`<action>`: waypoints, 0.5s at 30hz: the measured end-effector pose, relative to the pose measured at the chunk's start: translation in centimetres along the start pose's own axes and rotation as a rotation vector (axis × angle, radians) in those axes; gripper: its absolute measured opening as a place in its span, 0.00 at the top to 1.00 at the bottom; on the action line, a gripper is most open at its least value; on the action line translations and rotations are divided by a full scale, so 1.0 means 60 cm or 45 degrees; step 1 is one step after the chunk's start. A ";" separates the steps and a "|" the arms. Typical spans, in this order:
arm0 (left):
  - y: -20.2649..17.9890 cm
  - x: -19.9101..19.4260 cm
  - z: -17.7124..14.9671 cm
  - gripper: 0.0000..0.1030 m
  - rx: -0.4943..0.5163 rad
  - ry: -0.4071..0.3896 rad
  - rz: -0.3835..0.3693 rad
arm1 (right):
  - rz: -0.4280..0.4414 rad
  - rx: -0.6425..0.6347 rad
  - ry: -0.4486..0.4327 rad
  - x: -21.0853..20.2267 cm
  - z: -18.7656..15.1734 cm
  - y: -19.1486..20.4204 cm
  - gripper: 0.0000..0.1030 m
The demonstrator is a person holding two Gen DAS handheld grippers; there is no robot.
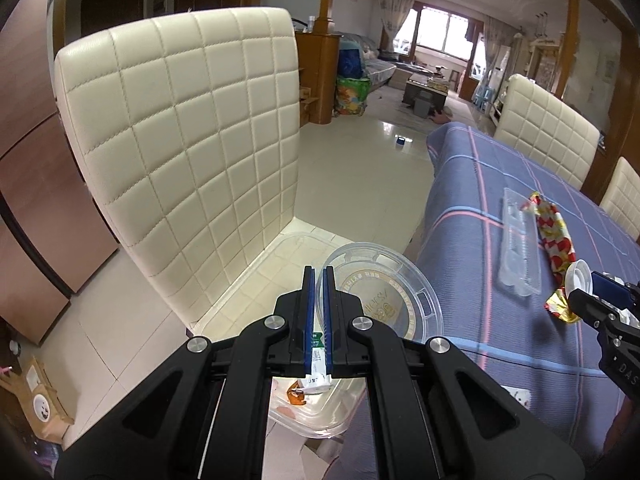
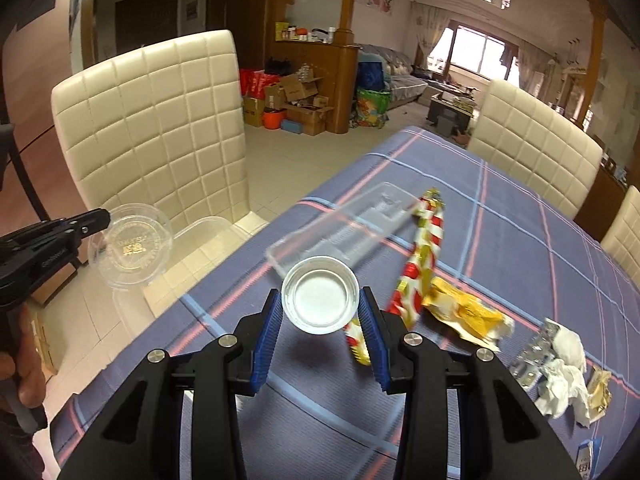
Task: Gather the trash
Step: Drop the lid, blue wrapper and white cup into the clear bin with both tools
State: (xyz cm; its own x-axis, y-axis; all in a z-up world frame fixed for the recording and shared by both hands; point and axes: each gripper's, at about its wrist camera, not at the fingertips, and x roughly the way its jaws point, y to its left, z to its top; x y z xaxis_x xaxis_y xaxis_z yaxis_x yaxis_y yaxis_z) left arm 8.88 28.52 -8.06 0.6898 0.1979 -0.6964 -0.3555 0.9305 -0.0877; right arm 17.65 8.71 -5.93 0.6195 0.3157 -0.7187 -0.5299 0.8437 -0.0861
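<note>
Left wrist view: left gripper [image 1: 319, 276] pinched on the rim of a round clear plastic lid with gold print [image 1: 384, 296], held above a clear plastic bin [image 1: 320, 416] beside the cream padded chair [image 1: 184, 140].

Right wrist view: right gripper [image 2: 322, 300] squeezing a small white plastic cup [image 2: 320, 294] over the purple checked tablecloth [image 2: 520, 240]. Near it, a red and gold wrapper [image 2: 424, 256], a clear flat tray [image 2: 344, 228], crumpled white tissue [image 2: 564, 376].
</note>
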 end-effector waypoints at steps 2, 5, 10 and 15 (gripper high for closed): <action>0.008 0.007 -0.001 0.96 -0.002 0.008 0.012 | 0.016 -0.026 0.005 0.006 0.003 0.017 0.63; 0.017 0.015 -0.003 0.95 -0.001 0.016 0.020 | 0.029 -0.061 0.012 0.012 0.006 0.037 0.63; 0.029 0.030 -0.006 0.93 0.014 0.039 0.041 | 0.049 -0.105 0.029 0.028 0.011 0.063 0.63; 0.050 0.046 -0.015 0.75 -0.033 0.087 0.038 | 0.068 -0.142 0.054 0.043 0.010 0.086 0.63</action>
State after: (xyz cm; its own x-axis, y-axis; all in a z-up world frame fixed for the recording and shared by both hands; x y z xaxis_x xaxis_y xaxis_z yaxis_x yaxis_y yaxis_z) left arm 9.16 31.60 -10.90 0.6347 0.2029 -0.7456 -0.3918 0.9162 -0.0842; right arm 16.86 14.13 -7.79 0.5648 0.3383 -0.7527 -0.6241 0.7718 -0.1215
